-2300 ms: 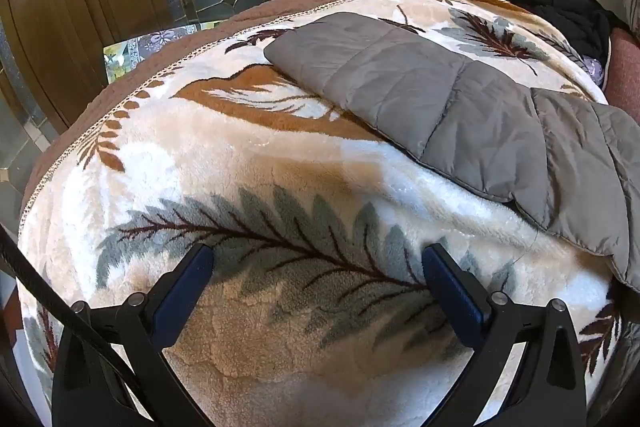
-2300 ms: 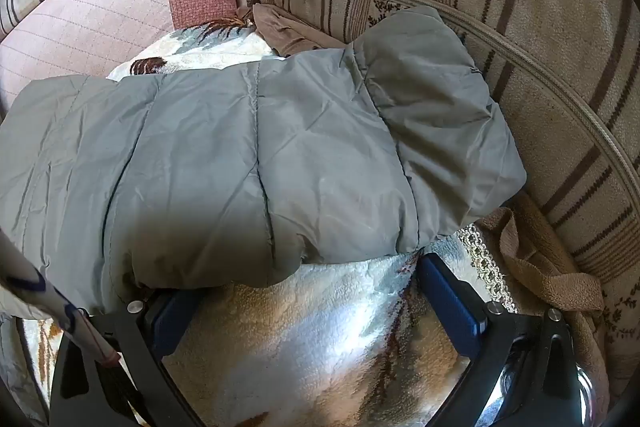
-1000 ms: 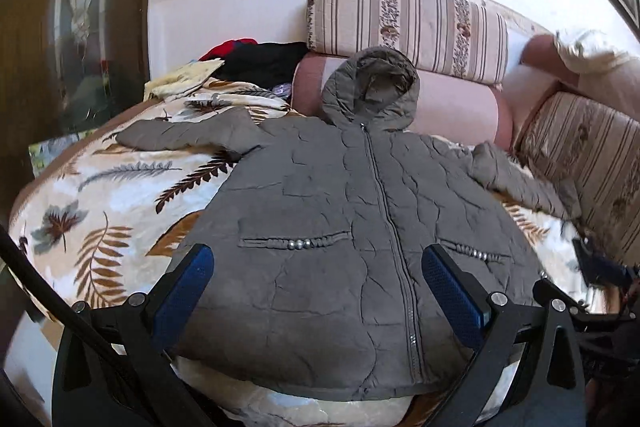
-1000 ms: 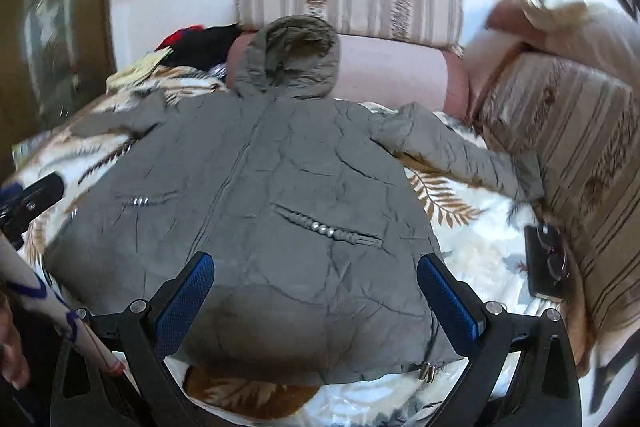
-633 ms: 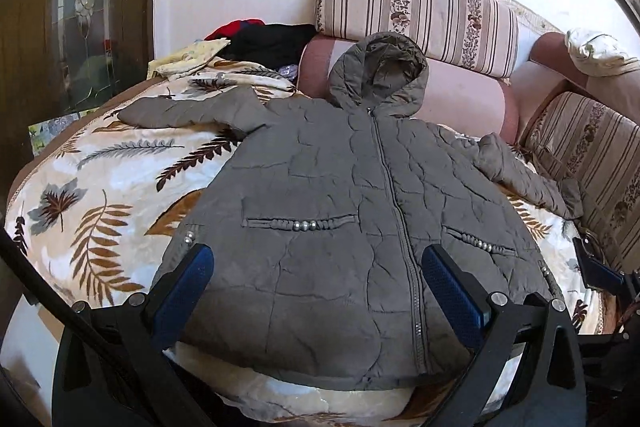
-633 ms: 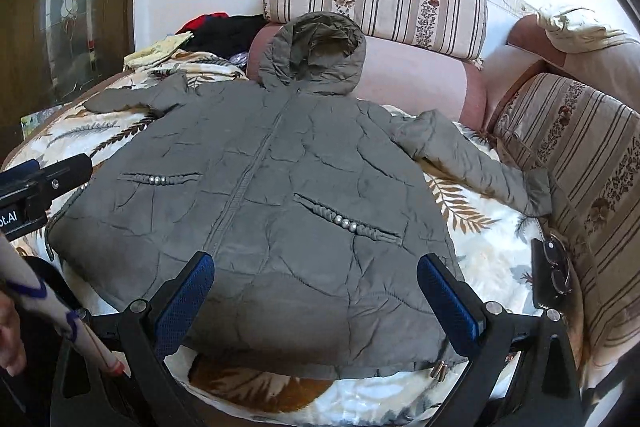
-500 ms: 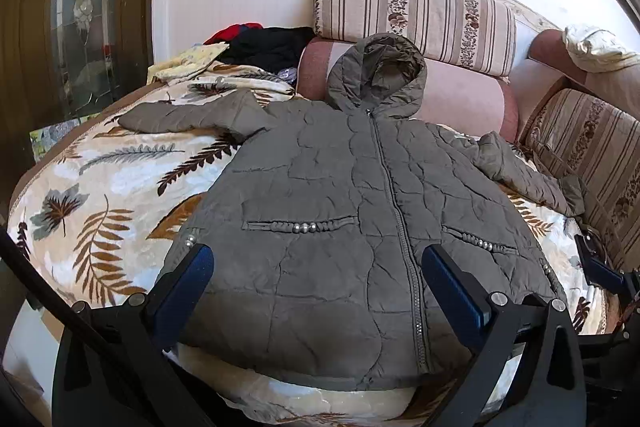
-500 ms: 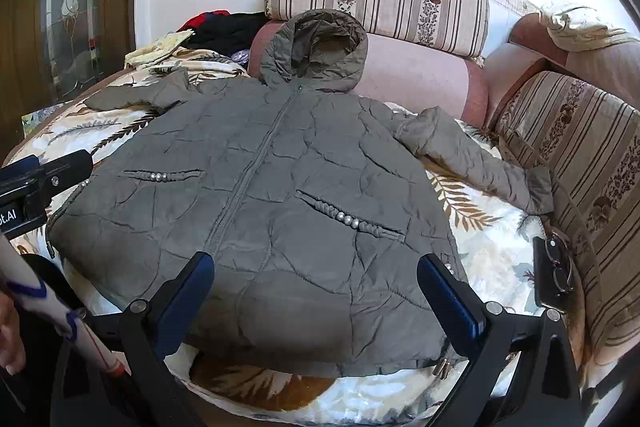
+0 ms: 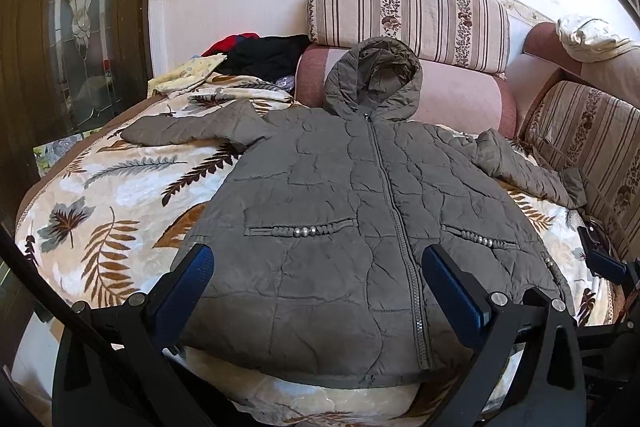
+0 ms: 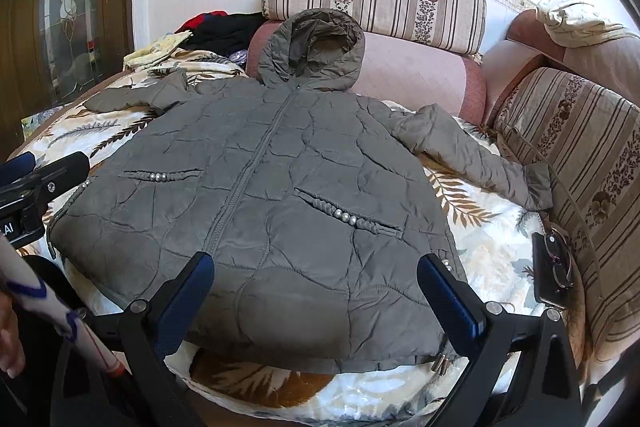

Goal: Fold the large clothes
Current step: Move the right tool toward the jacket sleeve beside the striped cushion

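A grey quilted hooded jacket lies spread flat, front up and zipped, on a leaf-patterned blanket. Its hood rests against a pink bolster, and both sleeves stretch out sideways. My left gripper hovers open over the jacket's hem, holding nothing. My right gripper is open too, above the hem on the right half. In the right wrist view the left gripper's fingers show at the left edge by the jacket's corner.
Striped cushions and a pink bolster line the back and right side. A pile of black, red and yellow clothes sits at the back left. A phone with glasses lies on the blanket's right edge. A wooden door stands left.
Both grippers have pulled back from the sleeves to a wide view over the hem. In the last half second the view has barely shifted. The jacket has not moved.
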A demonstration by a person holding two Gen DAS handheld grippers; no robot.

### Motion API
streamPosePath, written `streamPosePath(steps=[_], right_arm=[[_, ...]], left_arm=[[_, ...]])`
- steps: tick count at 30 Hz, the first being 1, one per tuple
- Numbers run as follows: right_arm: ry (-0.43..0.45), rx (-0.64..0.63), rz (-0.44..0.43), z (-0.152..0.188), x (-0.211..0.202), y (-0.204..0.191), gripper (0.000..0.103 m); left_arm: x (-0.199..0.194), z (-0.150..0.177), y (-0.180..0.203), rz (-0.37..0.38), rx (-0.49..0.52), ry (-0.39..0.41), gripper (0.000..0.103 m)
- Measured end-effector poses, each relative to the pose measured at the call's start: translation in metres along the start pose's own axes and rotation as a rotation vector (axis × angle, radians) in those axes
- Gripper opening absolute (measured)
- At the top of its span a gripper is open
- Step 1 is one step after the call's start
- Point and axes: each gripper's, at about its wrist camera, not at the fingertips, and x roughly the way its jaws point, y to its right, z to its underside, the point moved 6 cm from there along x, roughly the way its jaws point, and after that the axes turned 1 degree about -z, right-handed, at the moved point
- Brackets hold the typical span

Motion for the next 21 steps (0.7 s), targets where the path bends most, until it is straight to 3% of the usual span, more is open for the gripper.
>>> streamPosePath(steps=[14,21], right_arm=[[0.015,0.033,-0.042,0.003,-0.007,0.008,0.103],[-0.014,0.121,-0.043,0.003,0.011,0.036,0.103]], left_arm=[[-0.016,-0.001,0.003,-0.028,0.025,0.007,0.103],[0.008,-0.011,0.009,-0.029,0.049,-0.002,0.103]])
